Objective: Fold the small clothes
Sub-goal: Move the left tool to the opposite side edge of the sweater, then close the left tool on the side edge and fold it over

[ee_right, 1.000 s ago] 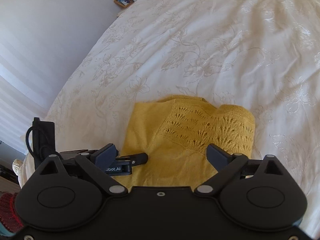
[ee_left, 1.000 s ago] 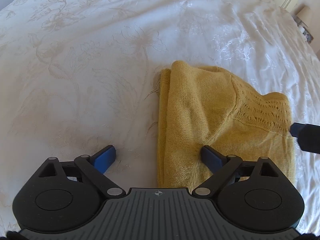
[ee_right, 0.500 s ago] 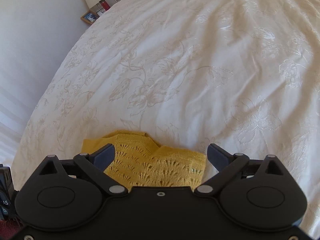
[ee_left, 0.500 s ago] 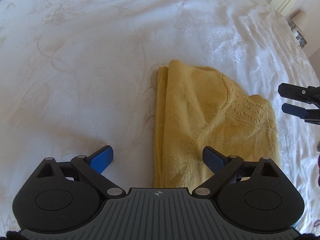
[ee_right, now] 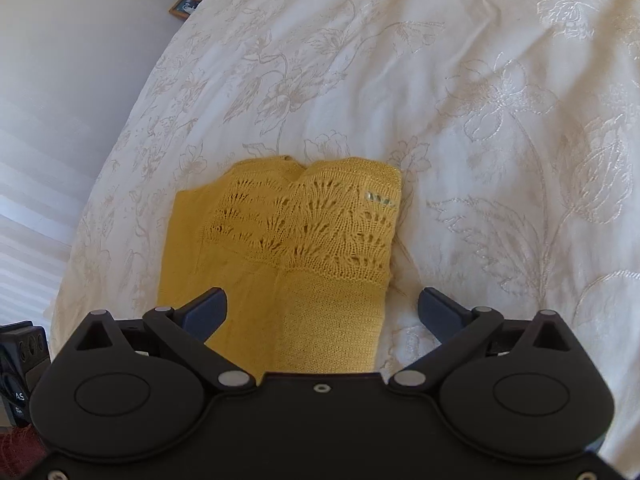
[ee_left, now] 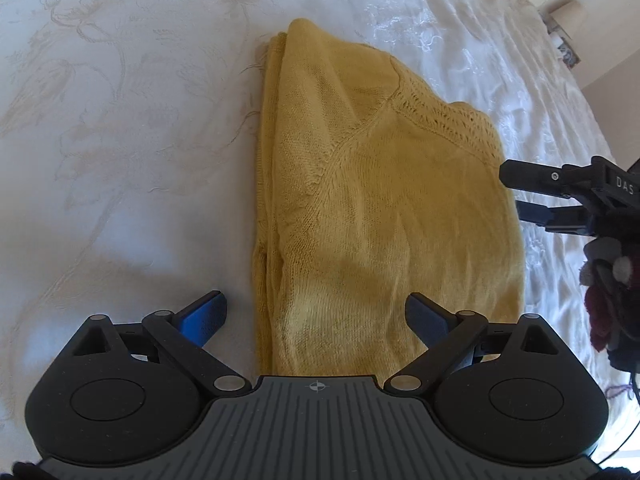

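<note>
A folded mustard-yellow knit garment (ee_left: 372, 208) with a lace-pattern yoke lies flat on the white floral bedspread (ee_left: 120, 120). My left gripper (ee_left: 316, 314) is open and empty, hovering over the garment's near edge. My right gripper (ee_right: 322, 308) is open and empty, above the garment (ee_right: 304, 248) near its lace end. The right gripper also shows in the left wrist view (ee_left: 516, 188), just off the garment's right edge, jaws apart.
The bedspread (ee_right: 480, 100) spreads wide around the garment. A headboard and nightstand items (ee_left: 560, 40) sit at the far right. A picture frame (ee_right: 184, 6) stands on a stand by the wall. The bed edge runs along the left (ee_right: 100, 184).
Both grippers have let go and drawn back from the folded garment. The left view has closed in again on the garment; the right gripper has swung back over its lace end.
</note>
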The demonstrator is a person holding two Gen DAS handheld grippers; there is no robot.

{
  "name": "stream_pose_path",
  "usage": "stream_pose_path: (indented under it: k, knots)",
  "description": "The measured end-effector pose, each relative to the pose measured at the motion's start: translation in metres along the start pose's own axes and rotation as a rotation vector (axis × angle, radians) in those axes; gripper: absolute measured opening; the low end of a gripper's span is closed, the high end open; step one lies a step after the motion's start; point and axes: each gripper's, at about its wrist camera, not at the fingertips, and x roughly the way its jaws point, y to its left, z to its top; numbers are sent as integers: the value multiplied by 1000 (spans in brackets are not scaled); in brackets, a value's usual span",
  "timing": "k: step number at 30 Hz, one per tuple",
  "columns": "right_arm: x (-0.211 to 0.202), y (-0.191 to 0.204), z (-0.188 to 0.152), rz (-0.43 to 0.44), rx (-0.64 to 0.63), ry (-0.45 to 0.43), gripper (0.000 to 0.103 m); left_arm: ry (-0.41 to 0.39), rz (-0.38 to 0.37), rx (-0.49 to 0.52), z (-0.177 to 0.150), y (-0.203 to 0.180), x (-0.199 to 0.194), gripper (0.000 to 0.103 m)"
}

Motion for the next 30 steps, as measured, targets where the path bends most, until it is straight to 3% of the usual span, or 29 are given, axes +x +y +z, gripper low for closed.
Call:
stream_pose_path:
  k: [11,16,24,25,26,27,28,30]
  knots:
    - [36,-5,28,108,28,20,103,-54,-93,89,34,-18,26,102]
    - [38,-12,28,154,43,7,103,-67,-127,105,24,-15,20,102]
    - [31,-18,21,193,56,20,103,0,-218,98,4,-7,10,100]
    - [32,-16,22,186,55,24,103,-1,-218,99,3,-8,10,94]
    - [33,-14,23,176,55,28,95,4,-218,94,3,-8,10,69]
    - [35,-12,25,155,51,32,84,11,-204,83,5,-8,11,51]
    - [35,-11,26,127,47,39,54,21,-203,52,8,-6,12,24]
    - [32,-8,26,104,46,37,48,33,-271,-10,10,0,13,18]
